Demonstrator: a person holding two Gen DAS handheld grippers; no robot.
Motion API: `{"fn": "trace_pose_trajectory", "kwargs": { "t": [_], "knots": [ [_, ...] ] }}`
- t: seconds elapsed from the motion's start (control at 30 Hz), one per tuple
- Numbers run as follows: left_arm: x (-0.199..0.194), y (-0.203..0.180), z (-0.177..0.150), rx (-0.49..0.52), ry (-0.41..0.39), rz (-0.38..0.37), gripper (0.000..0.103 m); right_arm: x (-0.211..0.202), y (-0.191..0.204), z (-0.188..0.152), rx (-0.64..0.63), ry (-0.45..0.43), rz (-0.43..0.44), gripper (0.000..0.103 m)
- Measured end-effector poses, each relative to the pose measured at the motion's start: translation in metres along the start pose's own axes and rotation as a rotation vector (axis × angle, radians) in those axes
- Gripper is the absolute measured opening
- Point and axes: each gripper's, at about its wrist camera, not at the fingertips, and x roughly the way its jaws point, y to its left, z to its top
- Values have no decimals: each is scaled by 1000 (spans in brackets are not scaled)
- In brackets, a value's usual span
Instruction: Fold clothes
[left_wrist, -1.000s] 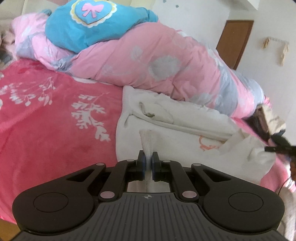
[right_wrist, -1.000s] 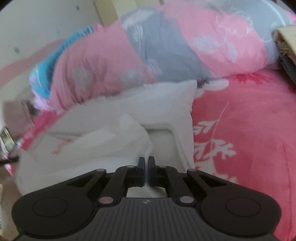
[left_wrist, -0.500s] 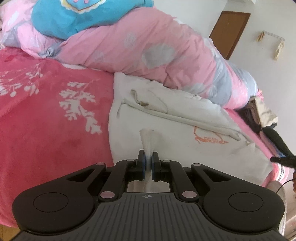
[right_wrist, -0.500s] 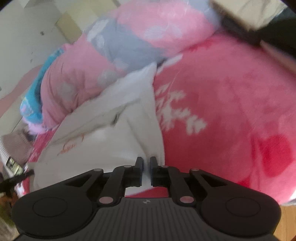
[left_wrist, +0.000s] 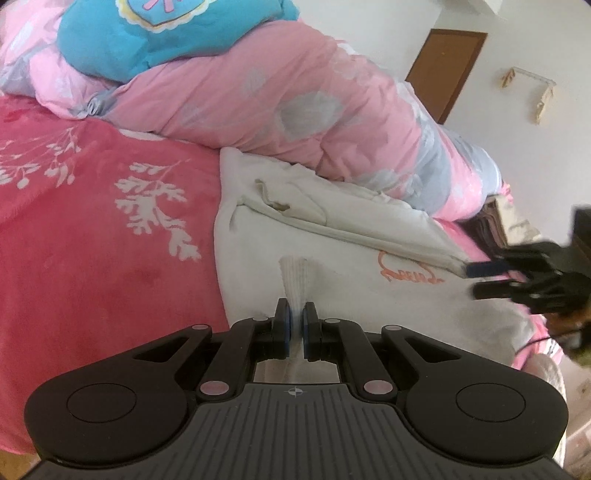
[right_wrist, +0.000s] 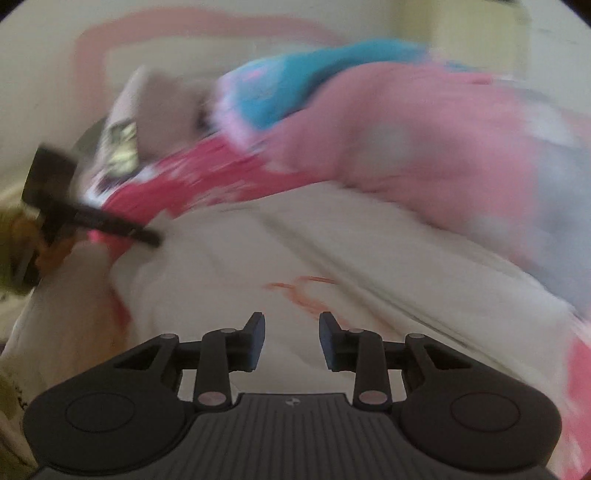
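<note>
The left hand-held gripper (left_wrist: 294, 320) is pinched tight on a ribbed cuff (left_wrist: 294, 277) of the white garment (left_wrist: 332, 251), the fabric standing up between its blue pads. The right hand-held gripper (right_wrist: 291, 336) has its jaws opening, with nothing between them; it hovers over the garment's near right part, beside the orange print (left_wrist: 406, 271). In the left view it shows at the right edge, close to a sleeve end. The garment lies spread on the red blanket (left_wrist: 92, 221) of the bed. Just beyond its far edge sits a pink quilt (left_wrist: 288, 96), with a blue pillow (left_wrist: 155, 33) on top at far left. A brown door (left_wrist: 448, 70) stands far right.
</note>
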Motion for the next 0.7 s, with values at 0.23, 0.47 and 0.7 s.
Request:
{"fn": "trace_pose_trajectory", "kwargs": {
  "t": [0.23, 0.47, 0.7],
  "knots": [
    [2, 11, -6, -33, -12, -37, 5, 66, 13, 24, -148, 168, 110, 34],
    [4, 23, -10, -108, -29, -93, 5, 66, 33, 18, -200, 214, 95, 15],
    [2, 29, -11, -137, -43, -117, 5, 54, 51, 30, -263, 170, 11, 1]
  ]
}}
